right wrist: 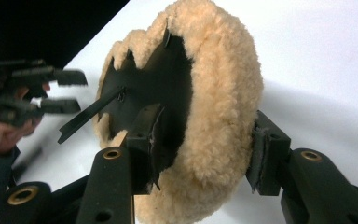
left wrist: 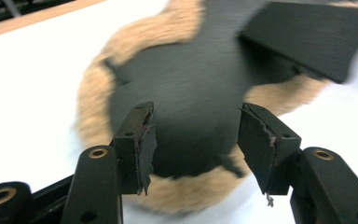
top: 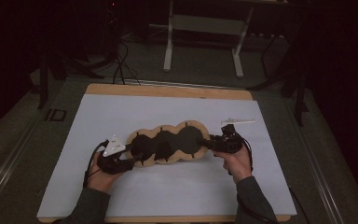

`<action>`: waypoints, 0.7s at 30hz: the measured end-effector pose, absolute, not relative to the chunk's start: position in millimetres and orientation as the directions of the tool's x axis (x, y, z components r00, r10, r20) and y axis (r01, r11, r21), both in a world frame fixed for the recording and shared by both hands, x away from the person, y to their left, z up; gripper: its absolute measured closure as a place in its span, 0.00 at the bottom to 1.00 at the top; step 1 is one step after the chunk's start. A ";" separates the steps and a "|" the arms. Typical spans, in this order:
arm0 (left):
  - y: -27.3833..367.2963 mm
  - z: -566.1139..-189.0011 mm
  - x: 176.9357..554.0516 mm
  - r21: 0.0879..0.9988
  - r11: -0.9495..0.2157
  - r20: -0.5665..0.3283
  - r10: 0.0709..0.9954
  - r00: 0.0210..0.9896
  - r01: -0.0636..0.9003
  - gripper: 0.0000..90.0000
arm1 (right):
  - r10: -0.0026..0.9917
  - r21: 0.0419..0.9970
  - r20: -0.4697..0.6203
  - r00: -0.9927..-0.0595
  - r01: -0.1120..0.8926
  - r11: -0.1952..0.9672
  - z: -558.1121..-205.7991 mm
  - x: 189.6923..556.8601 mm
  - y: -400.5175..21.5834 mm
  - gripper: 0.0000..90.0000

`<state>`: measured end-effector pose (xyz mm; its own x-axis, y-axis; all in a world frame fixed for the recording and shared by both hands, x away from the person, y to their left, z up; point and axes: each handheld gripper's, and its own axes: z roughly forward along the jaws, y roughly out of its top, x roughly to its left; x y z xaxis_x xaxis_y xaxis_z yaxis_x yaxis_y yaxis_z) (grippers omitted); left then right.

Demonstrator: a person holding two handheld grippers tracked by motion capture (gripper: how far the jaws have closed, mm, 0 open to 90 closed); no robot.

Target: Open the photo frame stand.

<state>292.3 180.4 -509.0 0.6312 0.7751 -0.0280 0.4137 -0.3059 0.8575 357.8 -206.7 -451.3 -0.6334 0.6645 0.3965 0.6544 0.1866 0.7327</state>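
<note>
Forearms in dark sleeves enter from the bottom edge of the high view, each hand carrying one gripper. Left gripper sits at lower left of centre, just at the left end of the fleece pad; its grey three-cornered plate faces up. In the left gripper view its two jaws stand apart with nothing pressed between them, and the round black underside of the pad, blurred, lies past the fingertips with the tan fleece rim around it. Right gripper sits at right of centre in the high view, at the right end of the pad. In the right gripper view the jaws are clamped on the pad's end lobe, one pad on the black inner face, the other against the outer fleece, and that lobe is lifted on edge above the white sheet. At left in the same view, the other hand and its gripper appear, blurred, near a black strap that juts from the pad's underside. The pad itself is a long tan piece of three joined round lobes with black centres, lying across the middle of the white sheet on the wooden table. Farther back, at upper right of the sheet, lies a small white tool, well apart from the pad. Beyond the table edge, a white frame stand and dark cables occupy the dim floor.
</note>
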 end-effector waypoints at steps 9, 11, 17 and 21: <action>209.3 -512.6 306.6 0.868 -0.181 -0.118 0.829 0.546 0.462 0.46 | 0.653 0.752 0.324 -0.684 0.605 0.261 -447.9 354.0 -203.9 0.59; 214.1 -513.9 308.9 0.871 -0.142 -0.163 0.819 0.550 0.470 0.47 | 0.651 0.753 0.309 -0.693 0.597 0.277 -448.2 353.9 -204.2 0.59; 218.4 -512.7 308.6 0.882 -0.107 -0.183 0.820 0.542 0.460 0.47 | 0.651 0.752 0.269 -0.710 0.577 0.319 -448.8 352.4 -203.4 0.59; 214.3 -513.4 308.8 0.877 -0.137 -0.154 0.827 0.540 0.460 0.47 | 0.652 0.750 0.256 -0.713 0.572 0.332 -449.1 352.3 -203.3 0.59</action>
<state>308.8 214.3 -513.4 0.5401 0.8274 -0.1540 0.4600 -0.1370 0.8773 352.3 -203.3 -449.1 -0.7134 0.6524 0.2559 0.5724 0.3318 0.7498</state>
